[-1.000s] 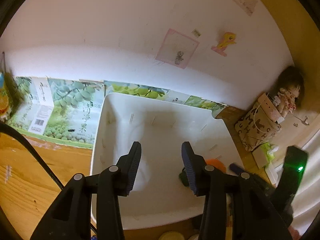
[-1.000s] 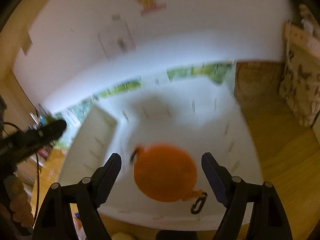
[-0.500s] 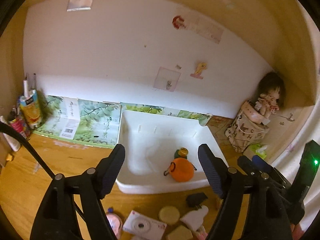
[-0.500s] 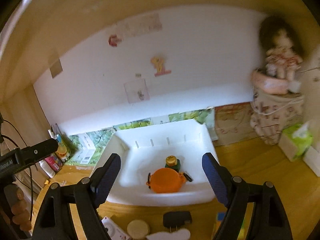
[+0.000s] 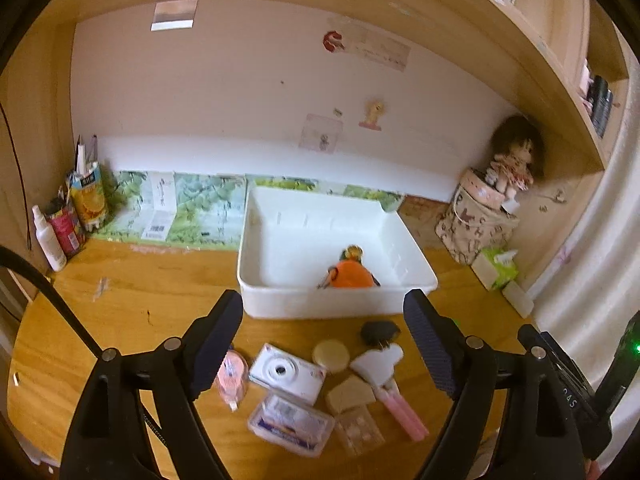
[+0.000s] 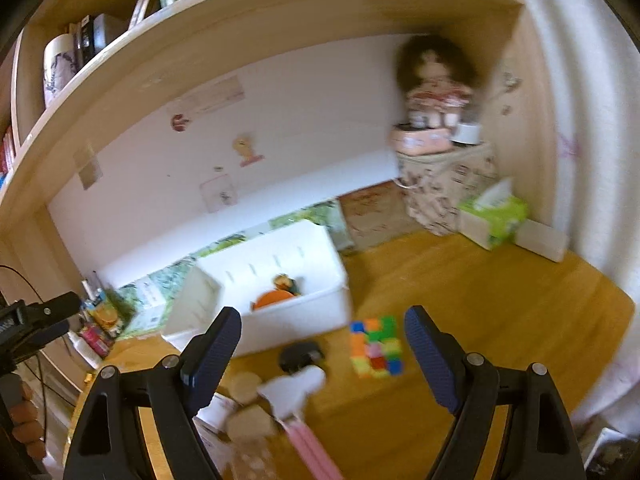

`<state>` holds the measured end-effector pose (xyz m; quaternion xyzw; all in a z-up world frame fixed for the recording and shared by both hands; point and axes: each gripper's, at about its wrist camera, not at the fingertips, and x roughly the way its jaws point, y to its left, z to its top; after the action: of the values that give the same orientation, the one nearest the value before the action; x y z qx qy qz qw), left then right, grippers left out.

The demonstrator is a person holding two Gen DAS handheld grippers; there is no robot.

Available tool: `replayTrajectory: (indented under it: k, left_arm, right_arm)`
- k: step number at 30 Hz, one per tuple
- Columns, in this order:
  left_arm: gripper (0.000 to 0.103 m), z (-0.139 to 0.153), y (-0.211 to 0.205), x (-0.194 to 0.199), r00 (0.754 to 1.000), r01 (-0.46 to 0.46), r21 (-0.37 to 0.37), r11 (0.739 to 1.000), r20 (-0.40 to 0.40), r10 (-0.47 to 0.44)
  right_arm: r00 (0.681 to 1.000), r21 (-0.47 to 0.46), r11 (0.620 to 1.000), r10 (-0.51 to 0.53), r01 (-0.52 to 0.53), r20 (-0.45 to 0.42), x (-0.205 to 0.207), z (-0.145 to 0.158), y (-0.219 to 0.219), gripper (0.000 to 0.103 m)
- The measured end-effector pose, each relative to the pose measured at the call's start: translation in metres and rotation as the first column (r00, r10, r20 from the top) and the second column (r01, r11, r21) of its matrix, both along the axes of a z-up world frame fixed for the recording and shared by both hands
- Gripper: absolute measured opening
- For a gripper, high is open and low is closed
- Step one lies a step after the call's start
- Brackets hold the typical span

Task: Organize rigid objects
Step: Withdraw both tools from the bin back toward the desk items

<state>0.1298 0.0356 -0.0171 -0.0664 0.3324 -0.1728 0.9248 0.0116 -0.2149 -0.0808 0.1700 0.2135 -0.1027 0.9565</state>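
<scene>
Both grippers are empty right now. Left gripper (image 5: 324, 344) has its black jaws spread wide, and they've just been opening with nothing between them. It hangs over a scatter of small stuff on the wooden desk (image 5: 132, 300). Right gripper (image 6: 322, 350) also has its jaws well apart with nothing in them, and its view is fairly blurred.

As for the things being sorted, the white rectangular plastic bin (image 5: 332, 308) sits toward the back of the desk, against the green printed cardboard (image 5: 192, 208) along the wall. Inside it, near the front wall, is a round orange pouch (image 5: 350, 276) with a small green bottle with a gold cap (image 5: 352, 253) right behind it, touching or nearly so.

Still out on the desk in front of the bin:
- small white compact camera (image 5: 286, 372)
- round beige disc (image 5: 331, 355), just right of the camera
- black plug adapter (image 5: 378, 331), near the bin's front wall
- white-and-pink cloud-shaped tool with pink handles (image 5: 384, 376)
- tan house-shaped block (image 5: 350, 394)
- clear plastic box with a blue-and-white label (image 5: 290, 424)
- pink tape dispenser (image 5: 231, 378), beside the left finger

From the right wrist view there's also a multicoloured cube puzzle (image 6: 376, 346) lying to the right of the adapter, well apart from the rest. A doll (image 5: 514, 160) sits on a patterned fabric bag (image 5: 472, 228) in the far right corner.
</scene>
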Motion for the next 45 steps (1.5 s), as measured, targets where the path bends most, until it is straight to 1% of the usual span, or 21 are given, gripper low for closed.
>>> replayTrajectory:
  k: [4, 9, 12, 14, 17, 20, 23, 24, 27, 29, 31, 34, 37, 40, 42, 45]
  left_arm:
    - [0.087, -0.007, -0.003, -0.016, 0.999, 0.016, -0.007, 1.0, -0.028, -0.016]
    - [0.089, -0.02, -0.015, -0.026, 0.996, 0.021, -0.006, 1.0, -0.092, -0.021]
    - [0.089, -0.03, -0.027, -0.027, 0.988, 0.024, 0.011, 1.0, -0.153, -0.022]
    - [0.089, -0.038, -0.035, -0.029, 0.98, 0.007, 0.014, 1.0, -0.198, -0.004]
    - [0.089, -0.051, -0.048, -0.032, 0.964, -0.025, 0.01, 1.0, -0.263, 0.026]
    - [0.089, -0.063, -0.065, -0.034, 0.948, -0.044, 0.018, 0.999, -0.314, 0.047]
    - [0.089, -0.074, -0.083, -0.034, 0.928, -0.07, 0.064, 0.996, -0.362, 0.088]
    - [0.089, -0.079, -0.09, -0.034, 0.919, -0.078, 0.076, 0.994, -0.381, 0.101]
    - [0.089, -0.093, -0.105, -0.032, 0.891, -0.098, 0.1, 0.99, -0.434, 0.132]
    - [0.089, -0.1, -0.114, -0.031, 0.874, -0.111, 0.111, 0.988, -0.462, 0.15]
    - [0.089, -0.107, -0.123, -0.029, 0.856, -0.122, 0.119, 0.985, -0.49, 0.165]
    - [0.089, -0.118, -0.135, -0.024, 0.825, -0.138, 0.136, 0.981, -0.532, 0.19]
    - [0.089, -0.13, -0.145, -0.019, 0.791, -0.145, 0.145, 0.979, -0.578, 0.202]
    - [0.089, -0.141, -0.156, -0.015, 0.75, -0.137, 0.143, 0.98, -0.632, 0.197]
    - [0.089, -0.148, -0.161, -0.013, 0.721, -0.153, 0.137, 0.979, -0.661, 0.205]
    - [0.089, -0.159, -0.168, -0.008, 0.676, -0.163, 0.13, 0.978, -0.708, 0.207]
  right_arm:
    - [0.999, -0.029, 0.999, -0.014, 0.013, -0.035, -0.019, -0.011, -0.01, 0.084]
    - [0.997, -0.047, 0.999, 0.003, -0.006, -0.076, -0.023, -0.024, -0.025, 0.084]
    - [0.992, -0.066, 0.995, 0.063, -0.07, -0.106, -0.015, -0.029, -0.037, 0.084]
    - [0.988, -0.083, 0.991, 0.091, -0.103, -0.128, -0.01, -0.032, -0.044, 0.084]
    - [0.972, -0.098, 0.978, 0.165, -0.183, -0.165, 0.004, -0.036, -0.057, 0.084]
    - [0.95, -0.109, 0.959, 0.237, -0.263, -0.205, 0.02, -0.04, -0.067, 0.085]
    - [0.921, -0.111, 0.935, 0.303, -0.337, -0.244, 0.037, -0.045, -0.075, 0.087]
    - [0.912, -0.114, 0.926, 0.322, -0.359, -0.254, 0.042, -0.047, -0.077, 0.087]
    - [0.865, -0.122, 0.883, 0.402, -0.453, -0.299, 0.06, -0.055, -0.081, 0.087]
    - [0.84, -0.125, 0.859, 0.44, -0.497, -0.318, 0.068, -0.059, -0.083, 0.087]
    - [0.801, -0.125, 0.819, 0.496, -0.56, -0.337, 0.079, -0.064, -0.084, 0.087]
    - [0.752, -0.129, 0.768, 0.554, -0.627, -0.358, 0.093, -0.069, -0.084, 0.087]
    - [0.712, -0.141, 0.723, 0.594, -0.677, -0.375, 0.102, -0.073, -0.084, 0.087]
    - [0.672, -0.156, 0.676, 0.626, -0.721, -0.395, 0.111, -0.079, -0.082, 0.087]
    - [0.651, -0.161, 0.65, 0.644, -0.743, -0.402, 0.116, -0.083, -0.082, 0.087]
    - [0.63, -0.169, 0.623, 0.662, -0.763, -0.406, 0.123, -0.088, -0.082, 0.087]
